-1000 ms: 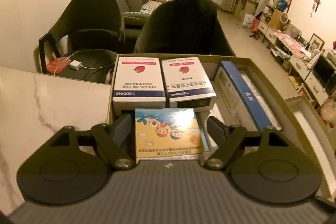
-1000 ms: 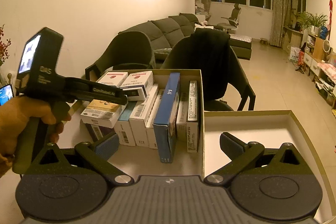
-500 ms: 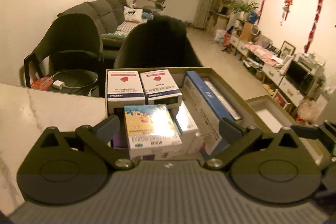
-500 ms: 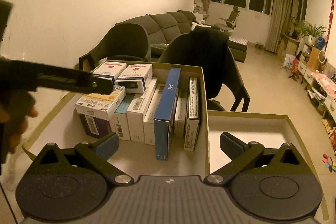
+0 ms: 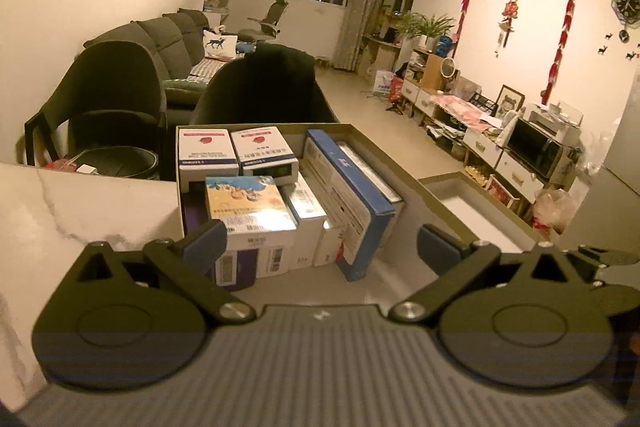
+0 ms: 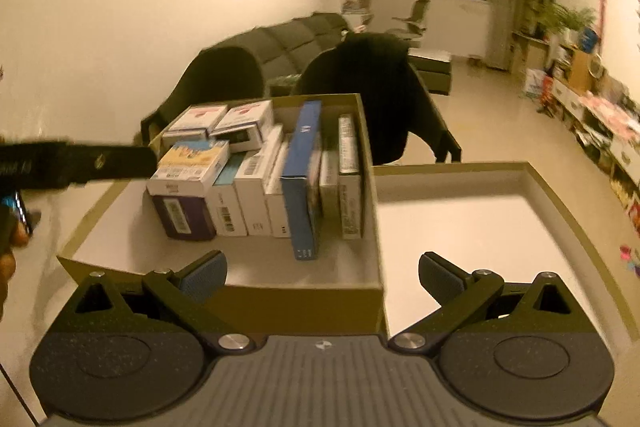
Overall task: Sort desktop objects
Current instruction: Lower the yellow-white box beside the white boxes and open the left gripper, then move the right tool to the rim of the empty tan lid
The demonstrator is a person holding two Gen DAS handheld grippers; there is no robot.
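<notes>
An open cardboard box (image 5: pixel 362 137) (image 6: pixel 280 301) holds several medicine cartons. A yellow cartoon carton (image 5: pixel 248 205) (image 6: pixel 192 163) lies on a purple carton (image 6: pixel 184 217). Behind it sit two white strawberry cartons (image 5: pixel 236 149) (image 6: pixel 224 119). A tall blue carton (image 5: pixel 348 183) (image 6: pixel 302 179) stands on edge among white ones. My left gripper (image 5: pixel 320 247) is open and empty, just short of the yellow carton; in the right wrist view it is a dark bar (image 6: pixel 80 163) reaching in from the left. My right gripper (image 6: pixel 322 275) hangs open and empty over the box's near wall.
A shallow tray (image 5: pixel 448 183) (image 6: pixel 540 183) with a white floor adjoins the box on the right. Both stand on a marble tabletop (image 5: pixel 60 219). Two dark chairs (image 5: pixel 260 87) stand behind the table. A hand (image 6: pixel 6 259) shows at the left edge.
My left gripper's jaws, close on both sides of the yellow carton, spread wider and drew back. The carton stays on the purple one. My right gripper sank and pulled back toward the box's near wall.
</notes>
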